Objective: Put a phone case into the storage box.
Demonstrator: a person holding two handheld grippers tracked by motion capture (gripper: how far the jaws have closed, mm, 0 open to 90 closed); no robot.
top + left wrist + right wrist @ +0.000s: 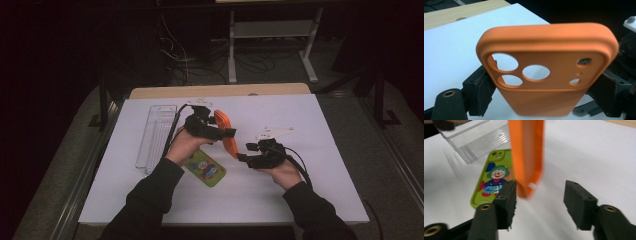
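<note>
Orange phone case (549,72) sits clamped in the left hand-held gripper (212,125); the right hand-held gripper (540,195) stands released just beneath its lower end.

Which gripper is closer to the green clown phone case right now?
Left. The left gripper, shut on the orange case, hovers just above the green clown phone case at its far end. The right gripper, jaws open, sits off to the case's right.

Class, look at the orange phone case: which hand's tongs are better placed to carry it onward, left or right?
Probably the left. The left tongs are clamped across the orange phone case, holding it off the table, while the right tongs are open around its lower end.
</note>
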